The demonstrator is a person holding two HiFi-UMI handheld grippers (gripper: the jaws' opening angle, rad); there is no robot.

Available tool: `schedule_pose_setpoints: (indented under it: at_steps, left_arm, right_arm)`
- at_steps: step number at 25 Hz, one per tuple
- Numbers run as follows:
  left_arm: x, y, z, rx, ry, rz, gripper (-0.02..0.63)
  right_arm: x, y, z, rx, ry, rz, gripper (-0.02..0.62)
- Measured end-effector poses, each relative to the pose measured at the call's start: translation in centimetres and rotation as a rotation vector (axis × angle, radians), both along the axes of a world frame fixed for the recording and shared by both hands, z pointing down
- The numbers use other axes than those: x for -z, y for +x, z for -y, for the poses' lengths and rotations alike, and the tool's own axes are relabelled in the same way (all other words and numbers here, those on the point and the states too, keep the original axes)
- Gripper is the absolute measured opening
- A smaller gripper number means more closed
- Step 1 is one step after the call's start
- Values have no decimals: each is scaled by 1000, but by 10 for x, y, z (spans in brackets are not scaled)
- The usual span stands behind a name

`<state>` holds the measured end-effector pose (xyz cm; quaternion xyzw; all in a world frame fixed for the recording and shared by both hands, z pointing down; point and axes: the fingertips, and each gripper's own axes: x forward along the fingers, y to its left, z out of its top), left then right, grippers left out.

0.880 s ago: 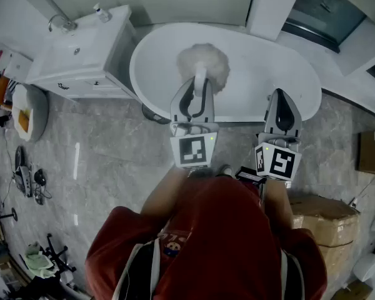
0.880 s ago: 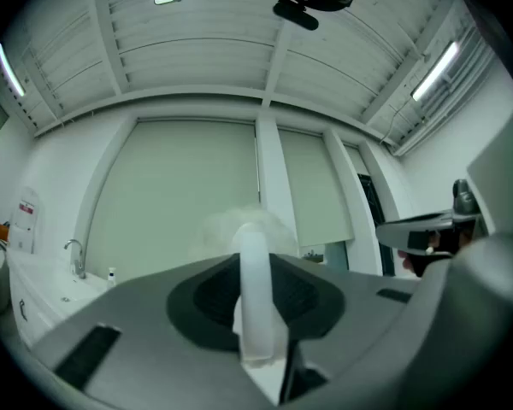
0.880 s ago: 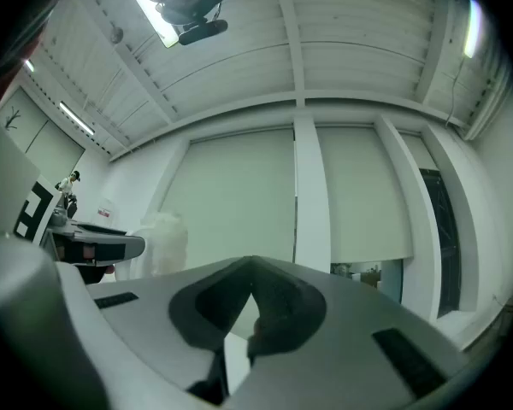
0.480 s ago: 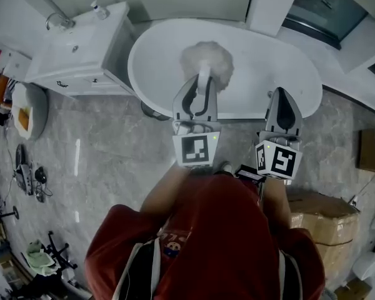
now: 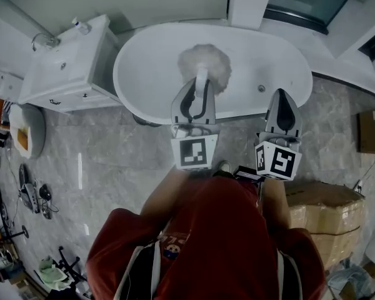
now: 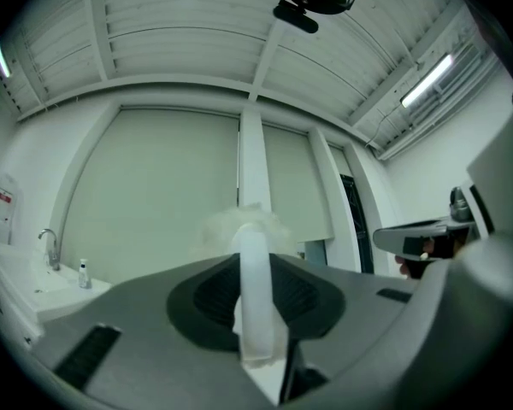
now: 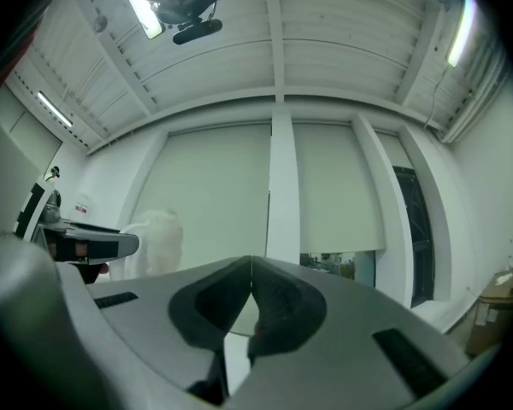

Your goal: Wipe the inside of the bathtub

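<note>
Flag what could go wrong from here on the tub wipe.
1. Left gripper holds the duster only by its thin handle; pressed on the tub, it might twist or slip.
2. The left gripper view looks level at the wall, so the duster seems above the tub floor; a stroke there would wipe nothing.
3. Right gripper, shut and empty, shows over the near rim and could knock it.

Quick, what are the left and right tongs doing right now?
Left tongs: closed on the handle of the fluffy duster.
Right tongs: closed, nothing between them.
</note>
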<state>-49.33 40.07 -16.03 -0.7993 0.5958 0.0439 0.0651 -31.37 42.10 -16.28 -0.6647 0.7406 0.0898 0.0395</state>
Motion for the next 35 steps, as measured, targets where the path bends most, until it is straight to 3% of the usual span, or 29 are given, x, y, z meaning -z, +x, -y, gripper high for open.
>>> schedule_pose_setpoints:
  at_steps: [16,27,35]
  left_arm:
    - [-10,200,13,-258,-6,12,95]
    - [-24,283,44,-366,-30,12,94]
    - [-41,355,97,-403,-42,12,94]
  right_arm:
    - [-21,200,-42,-286,-26,15,12]
    - [-35,273,-36,-393,-49,9,12]
    - [-50,339,19,-424,-64,-14,12]
